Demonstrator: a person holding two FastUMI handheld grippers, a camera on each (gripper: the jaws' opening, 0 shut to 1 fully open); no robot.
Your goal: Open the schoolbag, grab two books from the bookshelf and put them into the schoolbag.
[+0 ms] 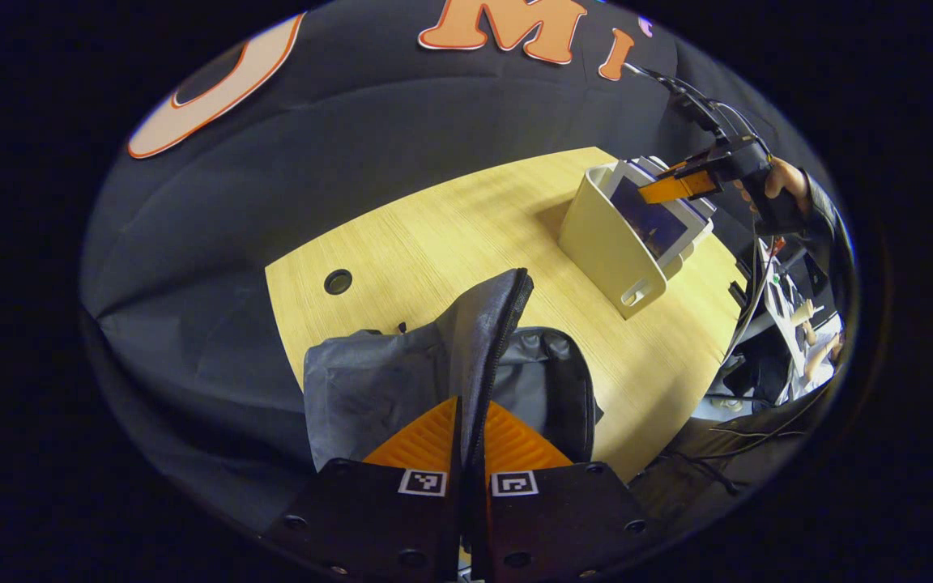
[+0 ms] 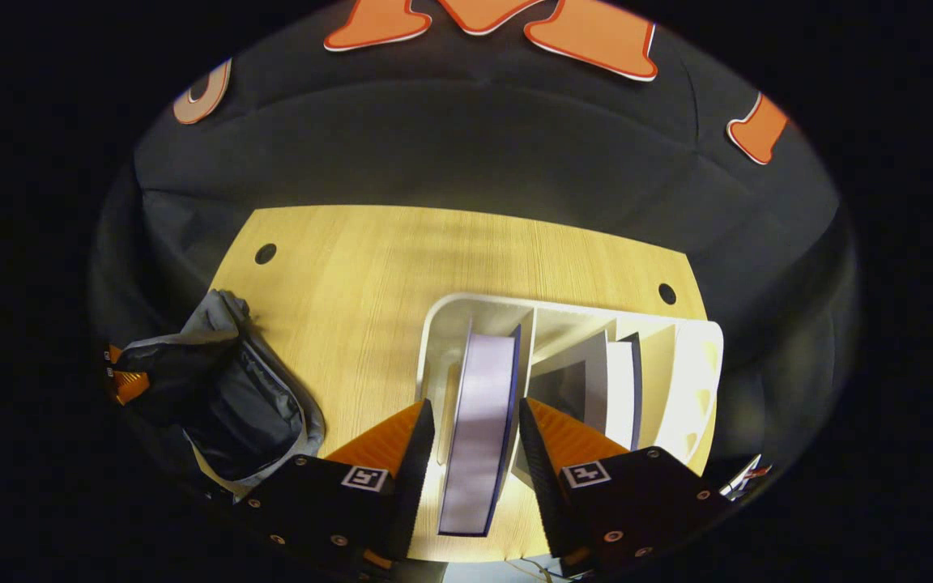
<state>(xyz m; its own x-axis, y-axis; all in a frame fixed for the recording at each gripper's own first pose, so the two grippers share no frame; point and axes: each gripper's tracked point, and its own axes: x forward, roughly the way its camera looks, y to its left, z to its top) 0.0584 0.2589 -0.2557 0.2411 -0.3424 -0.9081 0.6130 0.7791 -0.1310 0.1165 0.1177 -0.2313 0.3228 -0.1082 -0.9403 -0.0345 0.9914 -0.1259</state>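
My left gripper [image 1: 470, 405] is shut on the zip edge of the grey schoolbag [image 1: 434, 364], holding its flap up off the table. The bag also appears at the left of the right gripper view as a dark open schoolbag [image 2: 223, 405]. A cream bookshelf [image 1: 604, 243] stands on the table to the right of the bag. In the right gripper view, my right gripper [image 2: 476, 409] is open and straddles an upright book [image 2: 479, 421] with a dark cover in the bookshelf [image 2: 466, 312], with a small gap on each side. A second book [image 2: 620, 389] stands in the compartment to the right.
The wooden table [image 2: 369, 267] has a round cable hole [image 2: 265, 253] at each back corner. The booth's black cloth hangs close behind it. In the left gripper view, a hand [image 1: 786, 182] holds the right gripper [image 1: 681, 188] above the shelf, with cables and clutter beyond the table's right edge.
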